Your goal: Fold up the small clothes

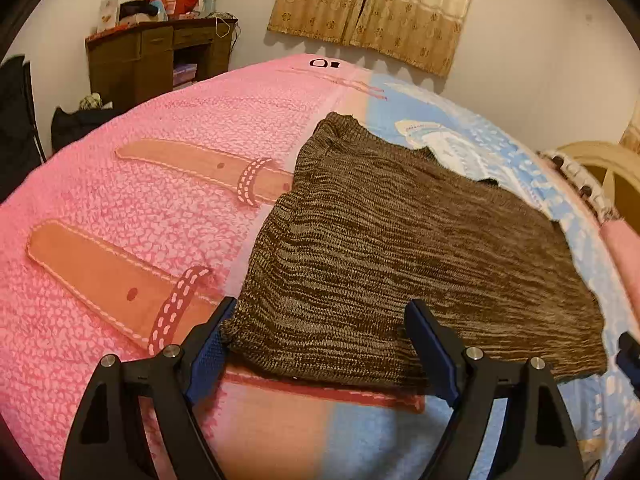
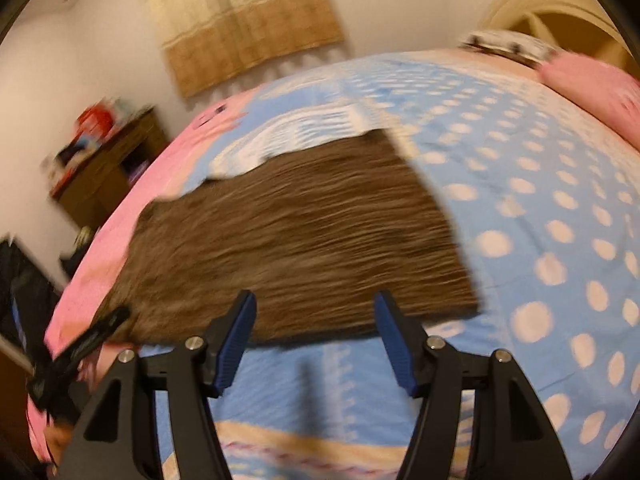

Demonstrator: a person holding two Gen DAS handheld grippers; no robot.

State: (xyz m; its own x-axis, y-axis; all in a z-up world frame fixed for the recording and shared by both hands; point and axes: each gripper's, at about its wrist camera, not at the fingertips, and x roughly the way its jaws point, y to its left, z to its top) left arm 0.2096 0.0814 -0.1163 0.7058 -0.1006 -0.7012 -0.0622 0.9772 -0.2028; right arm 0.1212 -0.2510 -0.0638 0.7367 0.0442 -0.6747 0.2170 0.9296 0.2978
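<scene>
Brown knit sweater (image 1: pixel 400 248) lies flat mid-frame on the bed (image 1: pixel 120 208), long axis running away toward the upper left. Left claw (image 1: pixel 320 344) gapes wide, straddling its near hem, gripping nothing. Right claw (image 2: pixel 316 340) is nearer the right corner, empty, about half open.
</scene>
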